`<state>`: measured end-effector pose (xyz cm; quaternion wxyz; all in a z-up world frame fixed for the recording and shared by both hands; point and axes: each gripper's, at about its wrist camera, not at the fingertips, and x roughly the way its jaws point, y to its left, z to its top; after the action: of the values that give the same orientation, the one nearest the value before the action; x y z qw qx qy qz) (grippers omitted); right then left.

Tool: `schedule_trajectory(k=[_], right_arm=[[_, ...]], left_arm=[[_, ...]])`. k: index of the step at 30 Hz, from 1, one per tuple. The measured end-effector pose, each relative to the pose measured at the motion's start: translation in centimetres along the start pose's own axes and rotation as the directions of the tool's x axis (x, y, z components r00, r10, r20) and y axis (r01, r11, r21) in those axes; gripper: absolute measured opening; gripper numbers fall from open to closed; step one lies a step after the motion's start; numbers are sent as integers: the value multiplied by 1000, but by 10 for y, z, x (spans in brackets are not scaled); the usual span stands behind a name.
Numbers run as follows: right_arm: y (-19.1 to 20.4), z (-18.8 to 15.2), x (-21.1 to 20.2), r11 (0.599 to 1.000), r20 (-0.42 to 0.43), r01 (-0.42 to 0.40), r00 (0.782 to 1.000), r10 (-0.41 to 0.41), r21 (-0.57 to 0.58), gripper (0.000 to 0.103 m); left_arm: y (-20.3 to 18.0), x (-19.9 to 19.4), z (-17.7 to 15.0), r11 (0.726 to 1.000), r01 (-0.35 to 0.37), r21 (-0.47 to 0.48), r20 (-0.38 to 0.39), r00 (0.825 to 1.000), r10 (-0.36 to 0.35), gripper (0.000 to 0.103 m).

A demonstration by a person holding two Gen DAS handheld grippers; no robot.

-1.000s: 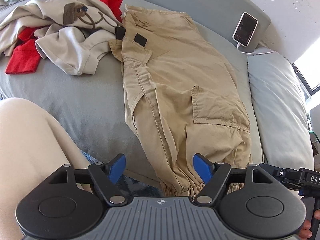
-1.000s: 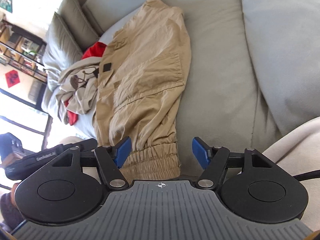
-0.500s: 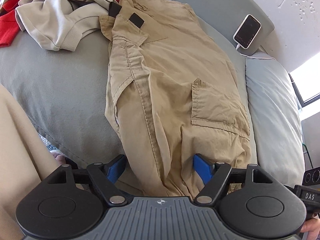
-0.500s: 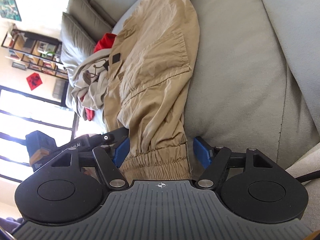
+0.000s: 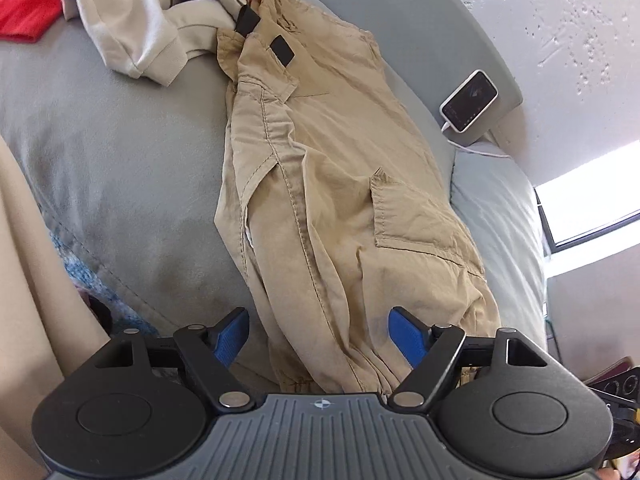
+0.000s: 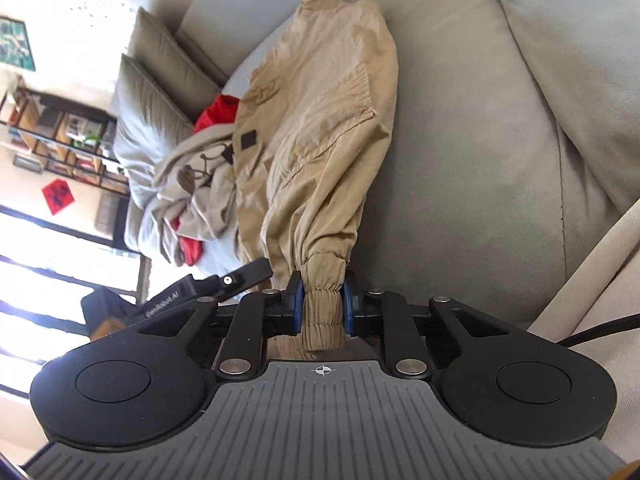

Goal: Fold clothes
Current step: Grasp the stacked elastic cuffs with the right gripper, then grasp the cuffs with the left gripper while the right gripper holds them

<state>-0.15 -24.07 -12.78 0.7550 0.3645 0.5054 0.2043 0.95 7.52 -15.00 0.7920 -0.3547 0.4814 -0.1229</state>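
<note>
Khaki cargo trousers (image 5: 332, 184) lie lengthwise on a grey sofa seat (image 5: 112, 152), waist far, cuffs near me. My left gripper (image 5: 320, 334) is open, its blue pads on either side of the lower leg fabric near the cuff. My right gripper (image 6: 320, 304) is shut on the elastic cuff (image 6: 322, 312) of the trousers (image 6: 316, 128) and pulls the leg taut. The left gripper's body shows in the right wrist view (image 6: 208, 288), left of the cuff.
A pile of beige (image 5: 152, 20) and red clothes (image 5: 28, 8) lies at the far end of the seat. A phone (image 5: 468, 100) on a cable rests on the sofa back. Cushions (image 6: 160, 80) stand behind the pile. A person's leg (image 5: 24, 280) is at left.
My right gripper has closed on the trouser cuff; it was open around it. My left gripper has moved forward over the lower leg and stays open.
</note>
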Motion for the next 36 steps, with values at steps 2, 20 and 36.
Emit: schedule_trajectory(k=[2, 20, 36], right_arm=[[2, 2, -5, 997, 11, -33, 999, 32, 66, 19], [29, 15, -11, 912, 114, -259, 965, 235, 317, 19], [-1, 12, -22, 921, 96, -187, 982, 164, 341, 20]], left_arm=[[5, -4, 1, 997, 49, -61, -1, 999, -49, 75], [37, 1, -15, 838, 342, -426, 16, 929, -371, 90], [16, 0, 3, 857, 384, -343, -36, 907, -420, 25]])
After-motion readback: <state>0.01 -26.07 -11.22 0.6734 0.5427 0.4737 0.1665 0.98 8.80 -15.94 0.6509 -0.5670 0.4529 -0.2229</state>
